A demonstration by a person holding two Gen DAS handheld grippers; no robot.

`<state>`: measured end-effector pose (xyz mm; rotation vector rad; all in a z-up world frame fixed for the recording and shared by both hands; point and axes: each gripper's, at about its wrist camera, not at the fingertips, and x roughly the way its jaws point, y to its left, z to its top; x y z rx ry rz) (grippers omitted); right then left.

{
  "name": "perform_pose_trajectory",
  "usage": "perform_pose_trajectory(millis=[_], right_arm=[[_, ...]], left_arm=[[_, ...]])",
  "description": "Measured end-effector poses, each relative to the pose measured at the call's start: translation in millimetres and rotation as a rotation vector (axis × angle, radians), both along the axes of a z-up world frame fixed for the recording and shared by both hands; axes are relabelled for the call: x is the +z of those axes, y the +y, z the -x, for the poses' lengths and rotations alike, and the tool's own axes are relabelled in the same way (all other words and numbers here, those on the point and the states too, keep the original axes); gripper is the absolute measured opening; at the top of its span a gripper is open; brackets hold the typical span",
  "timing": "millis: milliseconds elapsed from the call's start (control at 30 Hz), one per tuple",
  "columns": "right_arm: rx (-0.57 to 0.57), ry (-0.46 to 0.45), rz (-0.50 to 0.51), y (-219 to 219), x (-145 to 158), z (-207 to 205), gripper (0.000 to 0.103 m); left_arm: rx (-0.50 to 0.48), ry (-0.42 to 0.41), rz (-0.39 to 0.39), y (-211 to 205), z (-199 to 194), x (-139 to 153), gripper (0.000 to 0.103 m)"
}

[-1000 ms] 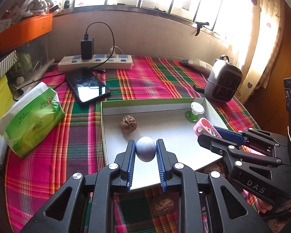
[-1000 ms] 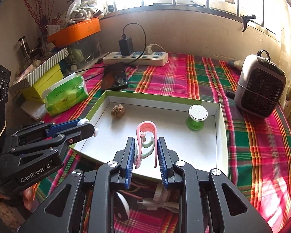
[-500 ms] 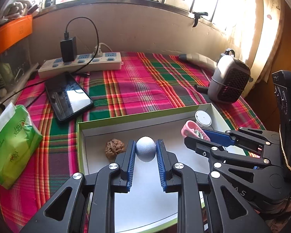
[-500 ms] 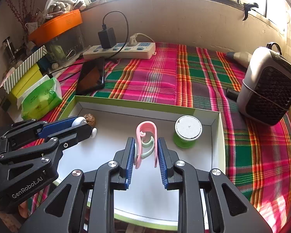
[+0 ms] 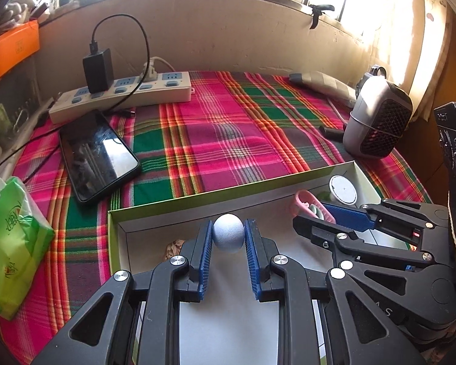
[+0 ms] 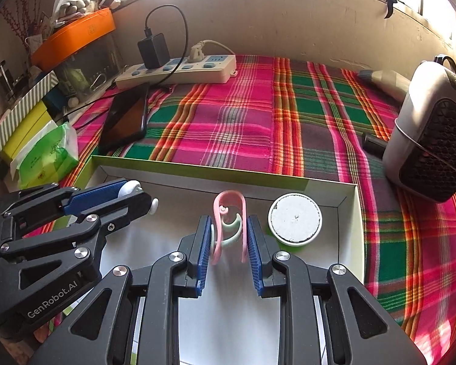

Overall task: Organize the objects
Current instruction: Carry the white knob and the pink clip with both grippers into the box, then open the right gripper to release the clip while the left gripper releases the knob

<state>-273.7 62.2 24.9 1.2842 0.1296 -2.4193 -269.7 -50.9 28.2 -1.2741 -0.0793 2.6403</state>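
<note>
My left gripper is shut on a pale blue-grey ball and holds it over the left part of a shallow white box with green walls. A walnut lies in the box, partly hidden behind the left finger. My right gripper is shut on a pink and pale green clip over the box, beside a green spool with a white top. The right gripper also shows in the left wrist view, and the left gripper shows in the right wrist view.
The box sits on a plaid cloth. Behind it lie a black phone, a power strip with a charger, a green tissue pack at the left and a small grey heater at the right.
Both grippers have moved forward over the box toward its far wall, each keeping its object. The walnut has slipped behind the left finger.
</note>
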Motion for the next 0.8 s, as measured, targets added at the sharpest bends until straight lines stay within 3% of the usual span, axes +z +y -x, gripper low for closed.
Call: perform_pose_trajectory(millis=[800], right_arm=[[-0.011,-0.026,0.0,-1.2,-4.2,6.4,0.025]], left_arm=[[0.003,-0.037,0.04,4.4,6.2,-8.2,0.021]])
